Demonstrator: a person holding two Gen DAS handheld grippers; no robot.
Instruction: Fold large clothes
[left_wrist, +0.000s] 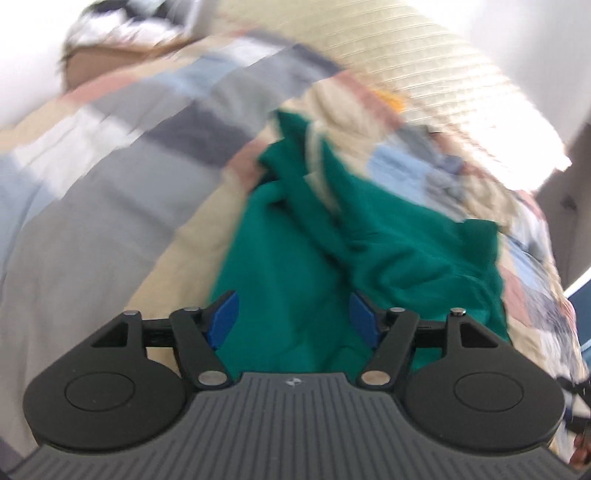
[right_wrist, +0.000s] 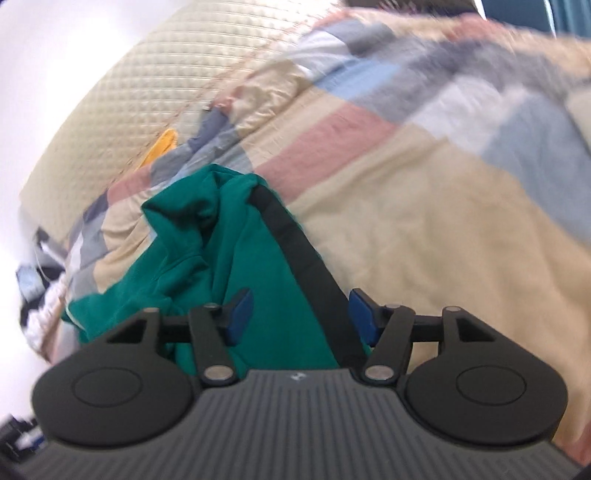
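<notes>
Garment, green, lies crumpled on the bed's quilt: soft, light, limp, likely to sag. Both the left gripper and the right gripper have jaws spread, pinching nothing. Best taken at its dark-banded edge or corners.

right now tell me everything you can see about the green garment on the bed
The green garment is a large, soft, knit-looking piece in solid teal green, lying crumpled and unfolded on the patchwork quilt. It bunches into thick folds with one part sticking up. A pale strip shows along one fold in the left view, and a dark band runs along its edge in the right view. Both the left gripper and right gripper stand open over it, neither pinching cloth.
</notes>
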